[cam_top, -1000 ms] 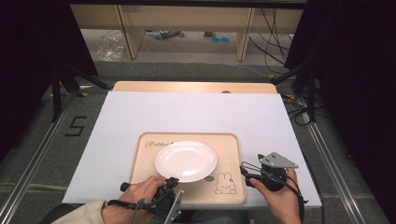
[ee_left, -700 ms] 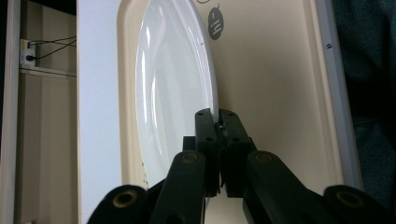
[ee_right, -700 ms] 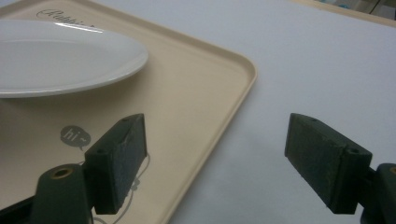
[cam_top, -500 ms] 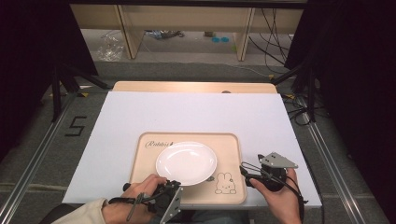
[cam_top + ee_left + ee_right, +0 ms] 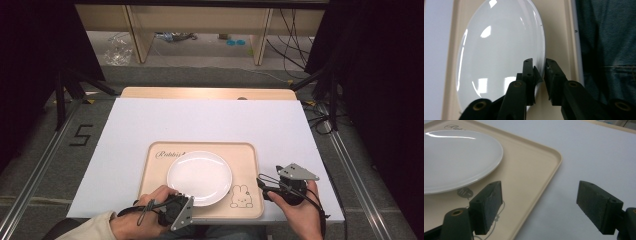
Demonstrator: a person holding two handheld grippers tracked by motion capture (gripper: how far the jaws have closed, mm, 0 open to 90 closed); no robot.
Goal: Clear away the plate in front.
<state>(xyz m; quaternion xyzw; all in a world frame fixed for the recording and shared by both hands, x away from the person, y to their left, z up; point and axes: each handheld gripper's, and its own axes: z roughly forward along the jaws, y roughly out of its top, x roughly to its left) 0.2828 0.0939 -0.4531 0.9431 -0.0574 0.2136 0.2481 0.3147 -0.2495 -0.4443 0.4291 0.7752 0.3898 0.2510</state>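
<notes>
Since a second ago the left gripper (image 5: 175, 210) has been drawn slightly nearer the person, at the tray's (image 5: 250, 155) near edge. Its jaws are pinched on the white plate's (image 5: 200, 175) near rim. The plate sits centred on the tray. The right gripper (image 5: 265, 184) is held unmoved beside the tray's right edge, jaws wide apart, empty.

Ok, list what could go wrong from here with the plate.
1. The left claw bites the white plate only at its near rim, jaws nearly closed on the thin edge; lifted from there, the glossy plate could tip or slip out.
2. The right claw hangs open astride the tray edge, giving no support yet.
</notes>
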